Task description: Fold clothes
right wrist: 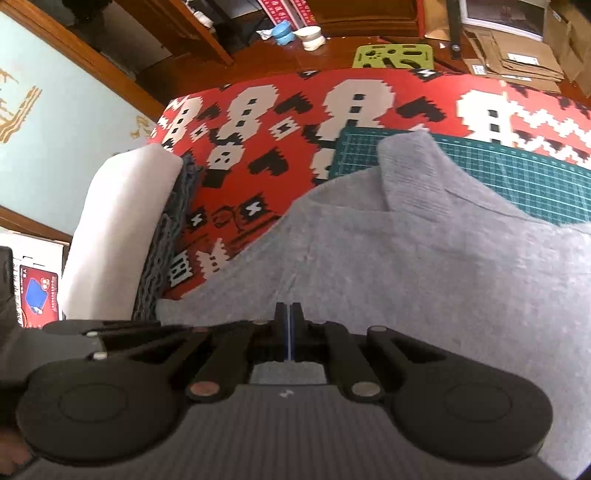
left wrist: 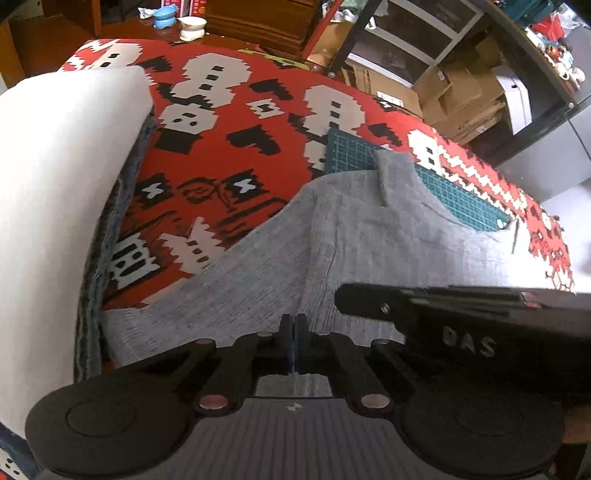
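Nearest to us, the left gripper (left wrist: 294, 334) has its fingers (left wrist: 284, 328) pressed together, low over the near part of a grey knit sweater (left wrist: 369, 236); we cannot tell whether any fabric is caught between them. The right gripper (right wrist: 288, 325) is in the same state, its fingers (right wrist: 296, 317) pressed together with only a thin blue line between the pads, also low over the grey knit, and again we cannot tell whether it pinches cloth. In the left wrist view the black body of the right gripper comes in from the right, just beside the left one.

The sweater lies spread on a surface covered with a red patterned cloth (left wrist: 236, 147), with white and black blocky shapes. One sleeve (left wrist: 207, 280) runs out toward the left near edge of the cloth. Farther along, the ribbed collar (right wrist: 413, 177) is folded up and lies over a green cutting mat (right wrist: 517, 173), which sits under the far part of the sweater.

On the left side of the cloth rests a white folded item (left wrist: 62, 206), lying on a dark grey knit piece (right wrist: 166, 236) whose edge shows beneath it.

Beyond the far edge, on a wooden floor, stand a blue bowl (right wrist: 282, 32) and a white bowl (right wrist: 312, 37), with a green perforated stool top (right wrist: 393, 56) just beside the cloth and cardboard boxes (right wrist: 524, 59) to the right.
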Demonstrator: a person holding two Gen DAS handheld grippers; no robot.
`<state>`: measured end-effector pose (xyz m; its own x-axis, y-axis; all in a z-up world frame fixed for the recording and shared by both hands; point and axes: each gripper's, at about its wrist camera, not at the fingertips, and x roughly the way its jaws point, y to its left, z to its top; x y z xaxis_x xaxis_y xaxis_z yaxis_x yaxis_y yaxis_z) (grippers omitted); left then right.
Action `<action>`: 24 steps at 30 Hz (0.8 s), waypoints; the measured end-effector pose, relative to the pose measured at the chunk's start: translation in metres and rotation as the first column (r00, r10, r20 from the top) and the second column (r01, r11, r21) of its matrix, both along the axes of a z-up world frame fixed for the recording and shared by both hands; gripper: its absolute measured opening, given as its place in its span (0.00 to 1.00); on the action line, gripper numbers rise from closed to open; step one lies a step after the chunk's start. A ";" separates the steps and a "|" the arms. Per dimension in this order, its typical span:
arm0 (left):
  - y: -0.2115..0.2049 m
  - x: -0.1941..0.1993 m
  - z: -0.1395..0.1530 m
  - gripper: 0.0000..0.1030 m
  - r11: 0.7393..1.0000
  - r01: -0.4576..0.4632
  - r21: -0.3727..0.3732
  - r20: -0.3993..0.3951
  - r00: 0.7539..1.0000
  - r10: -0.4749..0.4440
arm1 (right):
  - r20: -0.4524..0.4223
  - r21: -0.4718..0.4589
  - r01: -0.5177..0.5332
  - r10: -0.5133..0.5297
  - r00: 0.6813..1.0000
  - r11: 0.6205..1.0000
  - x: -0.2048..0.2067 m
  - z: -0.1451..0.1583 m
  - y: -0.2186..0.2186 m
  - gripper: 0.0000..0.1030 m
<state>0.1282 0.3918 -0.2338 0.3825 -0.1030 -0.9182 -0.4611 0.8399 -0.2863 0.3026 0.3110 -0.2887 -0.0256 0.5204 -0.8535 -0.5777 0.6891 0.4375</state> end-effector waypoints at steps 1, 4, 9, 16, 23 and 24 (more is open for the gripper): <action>0.001 0.000 -0.001 0.01 1.000 0.003 -0.003 -0.002 1.000 -0.003 | -0.001 -0.001 -0.003 0.003 1.000 1.000 0.001 -0.003 0.003 0.01; 0.001 0.002 -0.002 0.01 1.000 0.013 -0.005 -0.008 1.000 -0.013 | -0.002 -0.004 0.001 -0.001 1.000 1.000 0.006 -0.010 0.009 0.01; 0.004 0.002 -0.003 0.03 1.000 0.014 -0.019 -0.029 0.999 -0.014 | -0.003 0.000 0.003 -0.003 1.000 1.000 0.011 -0.006 0.004 0.02; 0.011 -0.019 0.012 0.04 0.999 0.012 -0.041 -0.040 0.999 -0.014 | -0.027 -0.032 -0.023 0.022 0.999 0.999 -0.002 0.009 -0.024 0.06; -0.010 -0.041 0.015 0.11 0.994 0.100 -0.035 -0.073 0.992 -0.102 | -0.090 -0.029 -0.047 0.045 0.995 0.998 -0.033 0.003 -0.037 0.06; -0.013 -0.043 0.014 0.11 0.994 0.109 -0.033 -0.078 0.991 -0.111 | -0.095 -0.029 -0.051 0.048 0.994 0.998 -0.037 0.003 -0.036 0.06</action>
<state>0.0854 0.3791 -0.2198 0.2937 -0.1672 -0.9412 -0.3888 0.8786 -0.2774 0.2659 0.2747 -0.2861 -0.1317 0.4898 -0.8618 -0.5691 0.6745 0.4703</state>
